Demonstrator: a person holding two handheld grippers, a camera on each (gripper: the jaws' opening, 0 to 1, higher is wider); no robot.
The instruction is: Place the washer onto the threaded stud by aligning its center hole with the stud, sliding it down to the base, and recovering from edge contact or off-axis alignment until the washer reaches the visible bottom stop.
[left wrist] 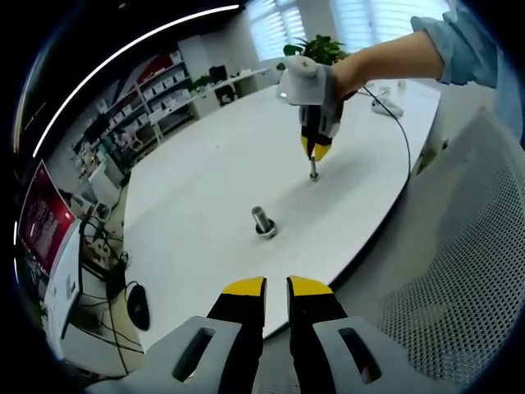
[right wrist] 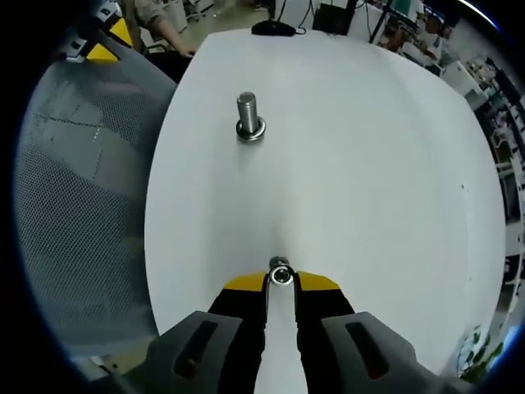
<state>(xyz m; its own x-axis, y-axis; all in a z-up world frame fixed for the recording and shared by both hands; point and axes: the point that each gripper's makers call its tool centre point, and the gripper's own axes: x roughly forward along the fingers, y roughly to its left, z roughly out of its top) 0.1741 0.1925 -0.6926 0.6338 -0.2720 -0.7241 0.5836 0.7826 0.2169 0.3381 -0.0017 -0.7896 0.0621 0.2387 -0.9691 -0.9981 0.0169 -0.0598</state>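
Note:
A short threaded metal stud (left wrist: 262, 218) (right wrist: 247, 111) stands upright on the white table (left wrist: 205, 189) (right wrist: 361, 164), with a wider metal ring (right wrist: 251, 130) at its base. My right gripper (right wrist: 280, 283) (left wrist: 314, 156) is shut on a small shiny washer (right wrist: 280, 275) (left wrist: 313, 173). A hand holds that gripper just above the table, beyond and slightly right of the stud in the left gripper view, apart from it. My left gripper (left wrist: 276, 287) hangs back at the table's near edge, its yellow-tipped jaws close together with nothing between them.
A grey mesh chair (left wrist: 459, 271) (right wrist: 82, 180) stands against the table edge by the stud. A black mouse (left wrist: 135, 305) (right wrist: 273, 27) lies on a lower desk. A cable (left wrist: 404, 123) runs across the far table end, near a potted plant (left wrist: 320, 48).

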